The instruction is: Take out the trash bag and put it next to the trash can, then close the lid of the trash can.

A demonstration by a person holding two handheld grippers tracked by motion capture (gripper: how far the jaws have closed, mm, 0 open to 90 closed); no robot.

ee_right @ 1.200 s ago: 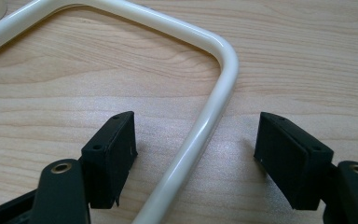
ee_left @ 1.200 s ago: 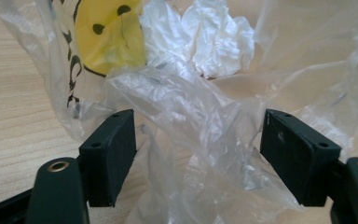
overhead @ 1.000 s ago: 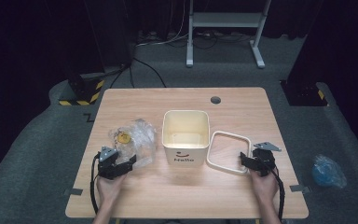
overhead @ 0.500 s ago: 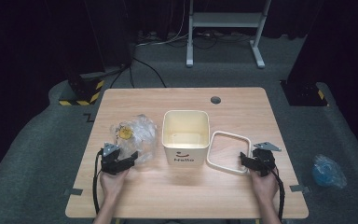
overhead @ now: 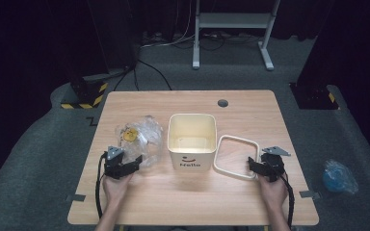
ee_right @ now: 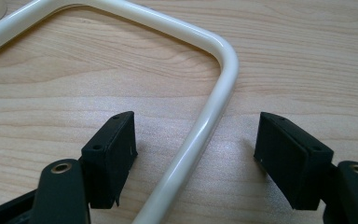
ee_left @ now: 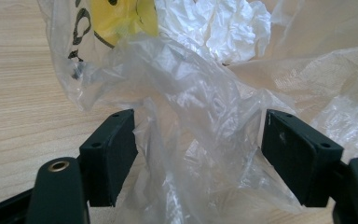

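A crumpled clear plastic bag (overhead: 142,137) with a yellow print (ee_left: 121,18) lies at the table's left. My left gripper (overhead: 134,161) sits at its near edge. In the left gripper view the jaws stand wide apart around a bunched fold of the film (ee_left: 200,121), and the pads (ee_left: 114,149) are not pressing it. A cream square bin (overhead: 191,139) stands upright in the middle. To its right a cream frame (overhead: 235,156) lies flat. My right gripper (overhead: 253,166) is open astride the frame's near right rail (ee_right: 200,135), with clear gaps on both sides.
The wooden table (overhead: 192,202) has a round cable hole (overhead: 222,103) at the back. On the floor lie a blue bag (overhead: 339,175) at the right, a striped black-and-yellow base (overhead: 84,98) at the left and a grey stand (overhead: 231,29) behind.
My left gripper has edged forward and slightly right into the bag's near edge. The right gripper, bin and frame have kept still.
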